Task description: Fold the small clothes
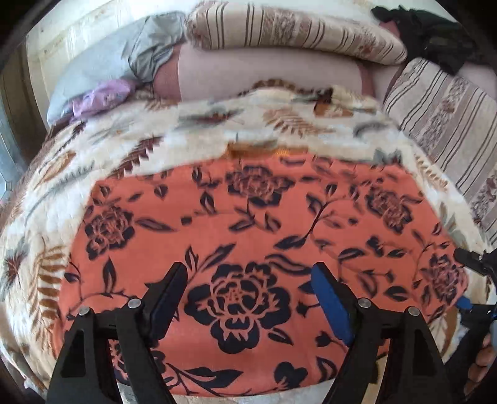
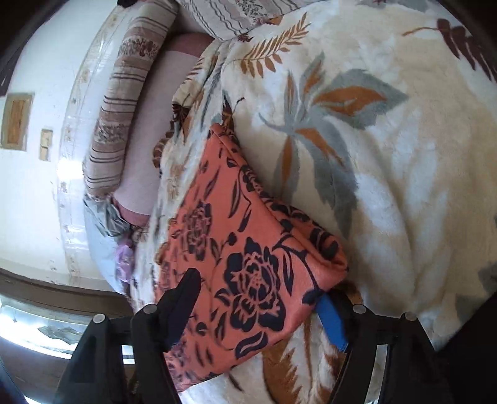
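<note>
An orange garment with dark navy roses lies spread flat on a cream leaf-print blanket. My left gripper hovers open just above its near part, jaws wide apart, holding nothing. In the right wrist view the same garment lies folded over, with a doubled edge along its right side. My right gripper is open, its jaws straddling the garment's near corner. Its blue pad sits under the fabric's edge. The right gripper also shows at the right edge of the left wrist view.
Striped cushions line the back and right side. A grey cloth and a lilac one lie at the back left. Dark clothing sits at the back right. A white wall bounds the bed.
</note>
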{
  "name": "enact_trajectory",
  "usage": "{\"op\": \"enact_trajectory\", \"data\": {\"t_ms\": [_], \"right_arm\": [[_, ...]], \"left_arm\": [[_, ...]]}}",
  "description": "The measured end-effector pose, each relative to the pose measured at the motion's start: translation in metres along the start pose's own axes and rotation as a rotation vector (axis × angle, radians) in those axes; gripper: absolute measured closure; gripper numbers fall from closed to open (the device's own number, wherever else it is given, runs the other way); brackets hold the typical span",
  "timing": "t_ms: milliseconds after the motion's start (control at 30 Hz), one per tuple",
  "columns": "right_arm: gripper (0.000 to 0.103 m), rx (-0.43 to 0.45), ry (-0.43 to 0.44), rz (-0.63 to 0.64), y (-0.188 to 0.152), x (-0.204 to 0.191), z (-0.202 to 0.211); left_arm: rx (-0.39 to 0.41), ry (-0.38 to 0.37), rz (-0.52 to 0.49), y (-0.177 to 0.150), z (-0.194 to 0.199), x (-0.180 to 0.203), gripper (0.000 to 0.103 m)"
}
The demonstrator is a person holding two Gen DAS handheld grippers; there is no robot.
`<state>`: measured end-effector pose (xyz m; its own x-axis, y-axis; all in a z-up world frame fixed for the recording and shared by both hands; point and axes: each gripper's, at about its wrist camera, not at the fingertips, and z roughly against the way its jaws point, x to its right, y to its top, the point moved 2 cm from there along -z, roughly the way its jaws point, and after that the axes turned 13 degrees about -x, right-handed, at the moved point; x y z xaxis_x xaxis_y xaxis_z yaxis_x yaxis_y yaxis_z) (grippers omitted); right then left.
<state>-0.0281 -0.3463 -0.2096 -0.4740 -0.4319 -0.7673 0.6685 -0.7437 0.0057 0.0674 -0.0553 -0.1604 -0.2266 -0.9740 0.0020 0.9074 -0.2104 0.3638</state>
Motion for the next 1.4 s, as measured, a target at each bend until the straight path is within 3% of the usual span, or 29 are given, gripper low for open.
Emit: {"op": "enact_trajectory", "data": {"t_ms": [33,67,133,233,333,433,533,633,700,733,767,800,900,933,967,1067,1200,1300,1400], "right_arm": [[0.029,0.015,-0.015,0.019,0.002,-0.002,-0.004],[0.049,0.034,-0.054,0.054,0.004,-0.007,-0.007],[0.092,0.013,-0.180,0.138,0.010,-0.021,-0.016],[0.092,0.022,-0.264,0.221,0.013,-0.057,-0.016],[0.092,0.089,-0.270,0.454,-0.003,-0.148,-0.006],[0.092,0.102,-0.261,0.675,-0.042,-0.230,-0.017],[0.092,0.040,-0.248,0.873,-0.104,-0.279,-0.054],[0.092,-0.143,-0.289,0.953,-0.149,-0.273,-0.125],[0.091,-0.335,-0.381,0.961,-0.168,-0.241,-0.189],[0.089,-0.342,-0.361,0.950,-0.172,-0.231,-0.196],[0.087,-0.255,-0.336,0.980,-0.178,-0.232,-0.186],[0.084,-0.227,-0.330,1.008,-0.181,-0.234,-0.179],[0.054,-0.303,-0.272,1.010,-0.181,-0.234,-0.175],[0.038,-0.321,-0.240,1.002,-0.181,-0.235,-0.171],[0.031,-0.332,-0.215,0.987,-0.181,-0.235,-0.165],[0.029,-0.317,-0.135,0.939,-0.176,-0.229,-0.137],[0.027,-0.313,-0.036,0.785,-0.157,-0.199,-0.097],[0.027,-0.266,-0.010,0.721,-0.134,-0.182,-0.069],[0.027,-0.257,0.023,0.668,-0.114,-0.167,-0.052]], "left_arm": [[-0.070,0.002,-0.025,-0.003,-0.020,0.000,0.018],[0.006,0.013,-0.053,-0.005,-0.020,0.001,0.016],[0.001,-0.003,-0.049,-0.003,-0.017,-0.001,0.016],[-0.045,-0.110,-0.014,0.006,-0.012,-0.013,0.017],[-0.011,-0.297,0.136,0.005,0.009,-0.051,0.017],[0.076,-0.453,0.336,-0.002,0.035,-0.114,0.017],[0.153,-0.492,0.508,-0.020,0.055,-0.181,0.017],[0.135,-0.512,0.599,-0.039,0.054,-0.221,0.017],[0.106,-0.537,0.605,-0.047,0.049,-0.229,0.017],[0.098,-0.541,0.600,-0.048,0.049,-0.229,0.017],[0.096,-0.559,0.585,-0.047,0.049,-0.227,0.017],[0.095,-0.586,0.568,-0.043,0.049,-0.225,0.017],[0.074,-0.668,0.535,-0.028,0.041,-0.209,0.017],[0.055,-0.689,0.527,-0.024,0.040,-0.206,0.017],[0.033,-0.697,0.517,-0.019,0.037,-0.202,0.017],[-0.026,-0.693,0.469,-0.004,0.026,-0.183,0.017],[-0.127,-0.614,0.431,0.007,0.005,-0.165,0.017],[-0.126,-0.637,0.437,0.008,0.000,-0.159,0.018],[-0.143,-0.610,0.446,0.012,-0.006,-0.158,0.018]]}}
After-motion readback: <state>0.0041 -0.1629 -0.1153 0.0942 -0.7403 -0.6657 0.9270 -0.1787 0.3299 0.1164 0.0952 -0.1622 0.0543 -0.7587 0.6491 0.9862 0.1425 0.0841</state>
